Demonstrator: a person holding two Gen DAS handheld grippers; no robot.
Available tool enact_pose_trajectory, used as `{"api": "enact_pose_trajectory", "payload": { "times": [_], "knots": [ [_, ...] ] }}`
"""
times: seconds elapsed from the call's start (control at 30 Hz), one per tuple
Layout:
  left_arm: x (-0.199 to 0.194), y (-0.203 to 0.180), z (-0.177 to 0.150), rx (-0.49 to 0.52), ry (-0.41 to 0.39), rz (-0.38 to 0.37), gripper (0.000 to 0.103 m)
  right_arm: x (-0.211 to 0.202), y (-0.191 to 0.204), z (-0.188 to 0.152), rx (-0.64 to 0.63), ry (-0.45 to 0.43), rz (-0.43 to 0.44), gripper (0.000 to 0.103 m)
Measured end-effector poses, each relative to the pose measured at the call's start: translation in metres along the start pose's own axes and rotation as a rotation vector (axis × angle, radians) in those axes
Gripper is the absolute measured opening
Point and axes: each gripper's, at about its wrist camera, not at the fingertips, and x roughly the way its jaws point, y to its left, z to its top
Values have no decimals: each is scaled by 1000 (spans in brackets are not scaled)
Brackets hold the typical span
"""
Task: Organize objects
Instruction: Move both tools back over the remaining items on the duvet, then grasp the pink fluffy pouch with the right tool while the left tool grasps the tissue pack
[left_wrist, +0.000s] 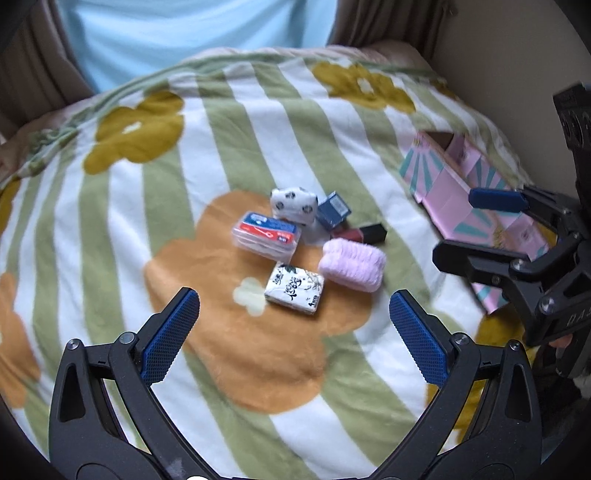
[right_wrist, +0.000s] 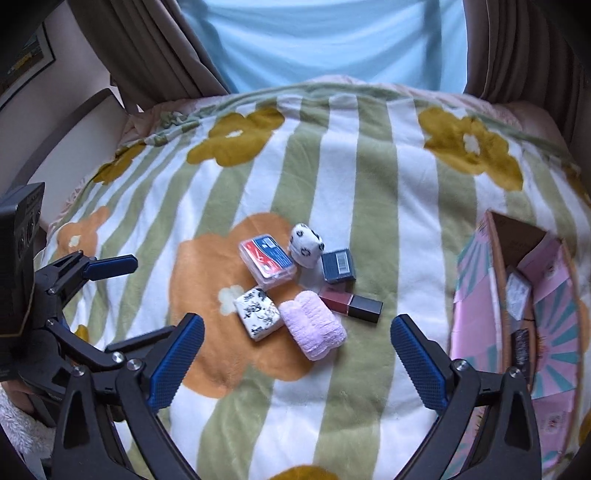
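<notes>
Left wrist view: left gripper (left_wrist: 294, 332) with jaws spread wide, empty, poised above the blanket (left_wrist: 110, 229), over the big orange flower print. Just beyond its fingertips, near the blanket's middle, a tight cluster: tissue pack (left_wrist: 294, 289) nearest, almost between the two blue pads; pink towel roll (left_wrist: 352, 264) touching it on the right; clear plastic case (left_wrist: 266, 234) behind; spotted white bundle (left_wrist: 293, 204) and dark blue box (left_wrist: 333, 209) farther back; nail polish bottle (left_wrist: 360, 233) with a black cap lying flat behind the towel roll. Toward the blanket's right edge, open pink cardboard box (left_wrist: 465, 192), with the right gripper (left_wrist: 476, 229) in front of it, jaws apart, nothing held.

Right wrist view: right gripper (right_wrist: 297, 350) likewise wide open and empty. Same cluster lying just ahead of the fingertips, the pink towel roll (right_wrist: 313, 325) closest, tissue pack (right_wrist: 257, 313) left of it, nail polish bottle (right_wrist: 351, 302) right. Pink cardboard box (right_wrist: 550, 295) at the blanket's (right_wrist: 369, 184) right edge, beside the right finger, some small items inside, too blurred to identify. Left gripper (right_wrist: 118, 306) at the left edge, jaws parted.
</notes>
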Motion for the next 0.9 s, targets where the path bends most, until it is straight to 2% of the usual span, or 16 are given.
{"api": "enact_pose_trajectory", "payload": {
  "times": [0.23,0.3,0.37,0.5,0.67,0.77,0.83,0.9],
  "knots": [
    [67,0,-4,64,47,-34,102,49,-19,-11,12,28,1,97],
    [84,1,-5,75,66,-43,102,63,-22,-15,16,44,10,92],
    [102,1,-8,89,86,-56,101,76,-26,-19,19,61,21,91],
    [126,2,-14,113,127,-67,97,102,-29,-25,11,96,53,84],
    [145,1,-16,148,155,-73,96,123,-31,-28,-9,136,71,75],
    [153,0,-16,156,168,-76,96,130,-33,-29,-20,150,73,72],
    [158,2,-15,145,178,-88,92,133,-34,-30,-27,157,78,68],
    [162,2,-14,146,189,-92,80,135,-34,-30,-32,166,93,62]
  ]
}}
